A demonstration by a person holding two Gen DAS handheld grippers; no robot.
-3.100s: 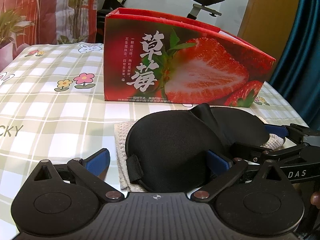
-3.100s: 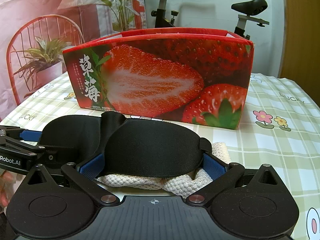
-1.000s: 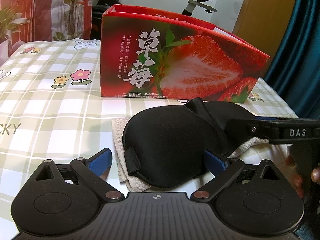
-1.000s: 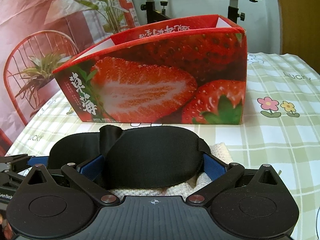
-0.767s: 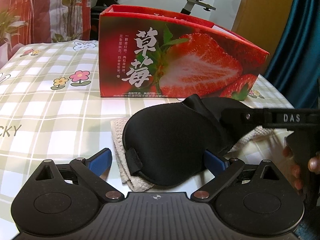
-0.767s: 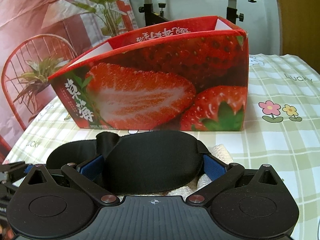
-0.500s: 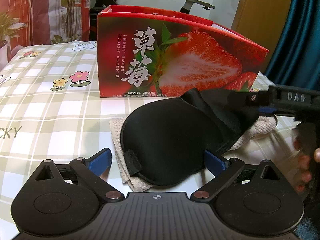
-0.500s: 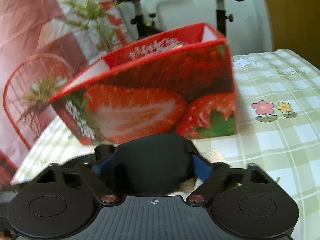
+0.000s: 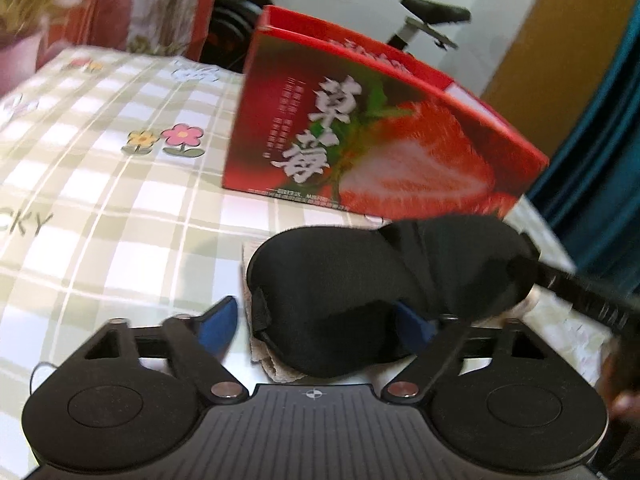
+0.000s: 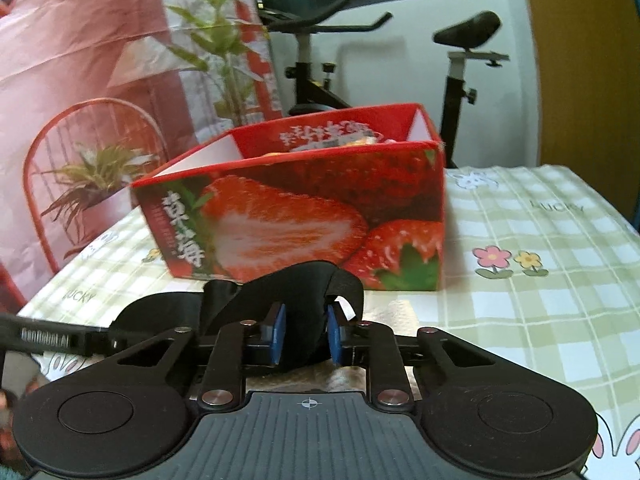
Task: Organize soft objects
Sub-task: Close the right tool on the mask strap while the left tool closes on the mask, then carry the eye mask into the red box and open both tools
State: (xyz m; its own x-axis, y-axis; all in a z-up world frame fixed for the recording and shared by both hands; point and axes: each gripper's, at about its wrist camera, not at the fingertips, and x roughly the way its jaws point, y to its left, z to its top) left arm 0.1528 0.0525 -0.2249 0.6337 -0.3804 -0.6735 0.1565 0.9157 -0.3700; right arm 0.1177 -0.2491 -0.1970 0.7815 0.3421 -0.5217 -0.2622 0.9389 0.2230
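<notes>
Your right gripper (image 10: 306, 334) is clenched on the black eye mask (image 9: 360, 280), pinching its bunched end between the blue pads. Your left gripper (image 9: 316, 320) is spread wide around the mask's other end (not pressing it). The mask lies over a cream knitted cloth (image 9: 276, 366) on the checked counter (image 9: 100, 208), just in front of the strawberry box (image 10: 304, 216).

The eye mask (image 9: 352, 280) is plain black. The towel (image 9: 280, 370) under it is beige. The box (image 10: 320, 208) is red, printed with a cut strawberry and white characters. The bench (image 9: 100, 184) wears a green-and-white check cloth with pink and yellow flowers. The hand-held gripper (image 10: 306, 334) is black with blue pads (image 10: 279, 330).
</notes>
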